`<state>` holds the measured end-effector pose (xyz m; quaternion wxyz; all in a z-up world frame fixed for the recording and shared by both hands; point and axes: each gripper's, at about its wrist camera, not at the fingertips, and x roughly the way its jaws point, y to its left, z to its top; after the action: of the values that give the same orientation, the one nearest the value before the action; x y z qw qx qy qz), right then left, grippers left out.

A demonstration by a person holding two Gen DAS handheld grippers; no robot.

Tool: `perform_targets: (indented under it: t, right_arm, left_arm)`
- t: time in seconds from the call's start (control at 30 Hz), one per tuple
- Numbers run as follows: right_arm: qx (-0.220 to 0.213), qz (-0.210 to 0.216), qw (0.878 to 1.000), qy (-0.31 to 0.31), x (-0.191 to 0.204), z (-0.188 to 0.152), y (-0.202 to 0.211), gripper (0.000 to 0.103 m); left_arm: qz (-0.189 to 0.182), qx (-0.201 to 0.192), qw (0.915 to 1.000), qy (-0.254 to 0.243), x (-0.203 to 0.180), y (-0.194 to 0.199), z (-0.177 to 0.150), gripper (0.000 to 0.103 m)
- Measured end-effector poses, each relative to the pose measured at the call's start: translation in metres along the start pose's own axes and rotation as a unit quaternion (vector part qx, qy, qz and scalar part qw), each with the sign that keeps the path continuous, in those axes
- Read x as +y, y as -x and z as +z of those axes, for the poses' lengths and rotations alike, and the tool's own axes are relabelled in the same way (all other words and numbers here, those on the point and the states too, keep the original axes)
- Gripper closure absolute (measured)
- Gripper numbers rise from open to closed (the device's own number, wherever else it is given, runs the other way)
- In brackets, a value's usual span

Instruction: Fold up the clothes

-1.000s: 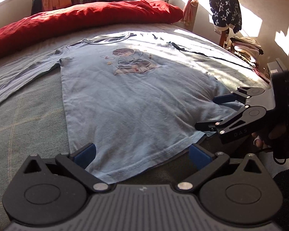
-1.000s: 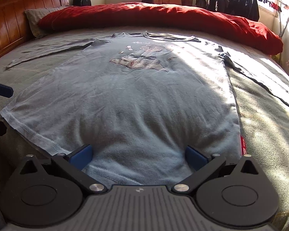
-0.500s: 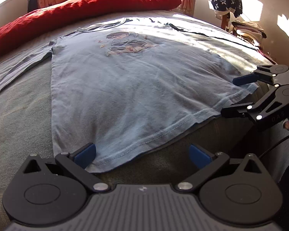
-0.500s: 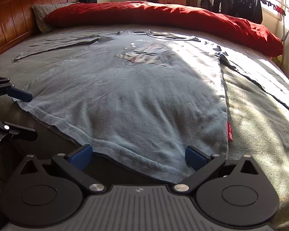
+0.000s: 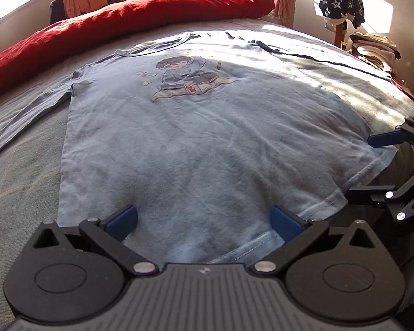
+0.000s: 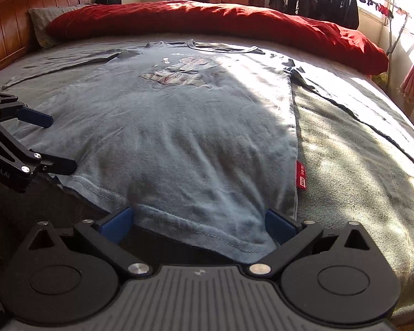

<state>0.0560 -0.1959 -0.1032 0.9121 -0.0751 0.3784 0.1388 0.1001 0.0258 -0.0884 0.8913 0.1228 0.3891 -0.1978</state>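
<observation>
A blue shirt (image 5: 207,143) lies flat and face up on the bed (image 5: 19,193), with its long sleeves spread out to both sides. It has a cartoon picture (image 5: 190,78) on the chest. The neck end points to a red blanket (image 5: 129,19) at the far side of the bed, and the bottom hem is at the near edge. The left gripper (image 5: 204,218) is wide open at the hem, near the shirt's left bottom corner, with cloth lying between its two blue pads (image 5: 122,220). The right gripper (image 6: 200,224) is wide open too, at the hem near the other bottom corner. The hem runs between its fingers, and you cannot tell if the pads touch the cloth. A small red tag (image 6: 301,175) sticks out of the shirt's side seam just past that gripper. Each gripper can be seen at the edge of the other one's view, near its own corner. Sun falls across the far half of the shirt.
</observation>
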Motion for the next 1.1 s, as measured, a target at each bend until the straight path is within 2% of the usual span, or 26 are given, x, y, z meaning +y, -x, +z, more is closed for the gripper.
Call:
perform_targets:
  t: [0.13,0.2,0.33,0.43,0.57,0.63,1.0,1.1]
  right_arm:
    - [0.005,-0.004,1.0,0.022,0.004,-0.002,0.005,0.0]
    - [-0.008,0.005,1.0,0.021,0.003,0.003,0.01,0.0]
    - [-0.055,0.023,0.998,0.017,-0.003,0.023,0.021,0.0]
    - [-0.062,0.018,0.998,0.01,-0.013,0.035,0.008,0.0]
    - [-0.025,0.022,0.999,-0.023,-0.026,0.033,-0.019,0.0]
    - [-0.015,0.022,0.999,-0.036,-0.029,0.028,-0.024,0.0]
    - [-0.002,0.016,0.999,-0.05,-0.028,0.023,-0.023,0.0]
    - [-0.002,0.018,0.998,-0.054,-0.029,0.023,-0.023,0.0]
  left_arm:
    - [-0.005,0.015,0.9999,0.006,0.003,0.015,-0.014,0.001]
    - [0.002,0.019,0.9998,0.0,0.003,0.023,-0.015,0.001]
    - [0.002,-0.005,0.9999,0.01,0.009,0.033,0.0,0.001]
    - [0.007,-0.014,0.9996,0.025,0.015,0.026,0.014,0.001]
    - [-0.012,0.008,0.9979,0.063,0.022,0.004,0.018,0.001]
    - [-0.007,0.021,0.9969,0.075,0.023,-0.001,0.012,0.001]
    - [0.01,0.048,0.9954,0.082,0.021,0.025,-0.01,0.001]
    - [0.011,0.031,0.9961,0.081,0.022,0.037,-0.008,0.001]
